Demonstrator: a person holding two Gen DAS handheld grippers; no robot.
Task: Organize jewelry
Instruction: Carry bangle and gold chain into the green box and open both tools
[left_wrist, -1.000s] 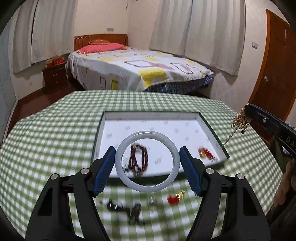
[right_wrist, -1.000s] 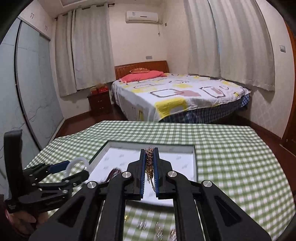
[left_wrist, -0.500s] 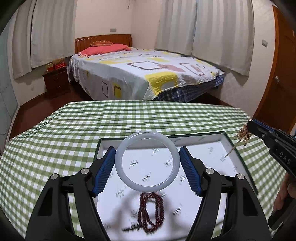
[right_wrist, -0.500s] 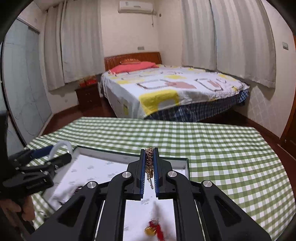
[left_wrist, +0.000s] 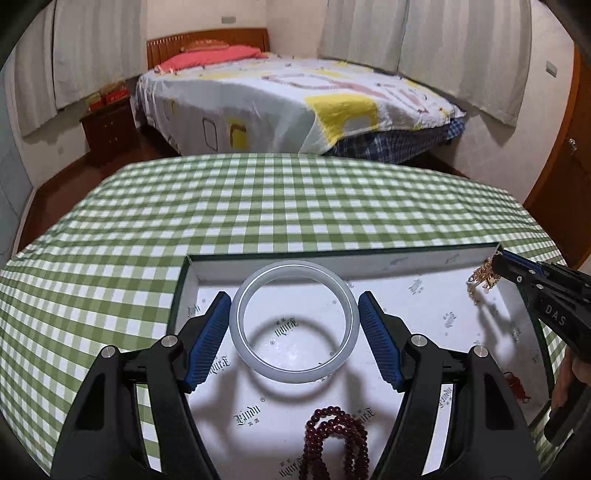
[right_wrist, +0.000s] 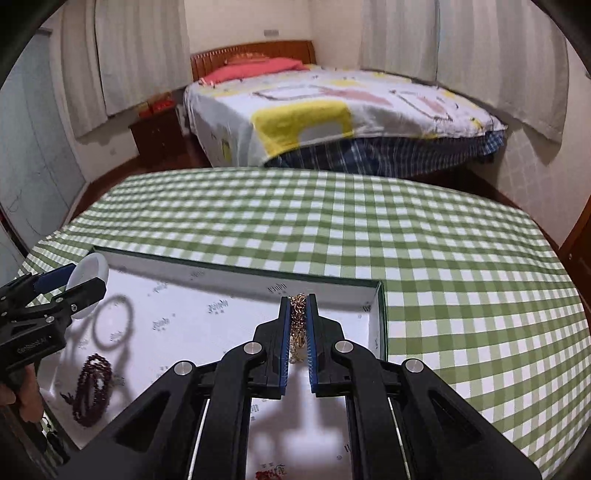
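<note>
Holding the bangle (left_wrist: 293, 320) in my left hand-held gripper (left_wrist: 294, 334), gold chain (right_wrist: 298, 325) pinched in the right hand-held gripper (right_wrist: 297, 341), both over the tray (left_wrist: 406, 260), mid-frame.

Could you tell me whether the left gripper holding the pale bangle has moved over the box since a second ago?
Yes. The left gripper with the pale bangle has gone forward over the box, past the dark red bead strand toward the far wall.

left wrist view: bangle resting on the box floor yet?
No, the bangle is clamped between the left gripper's pads and hangs above the box floor, its ring shadow falling separately below it.
</note>
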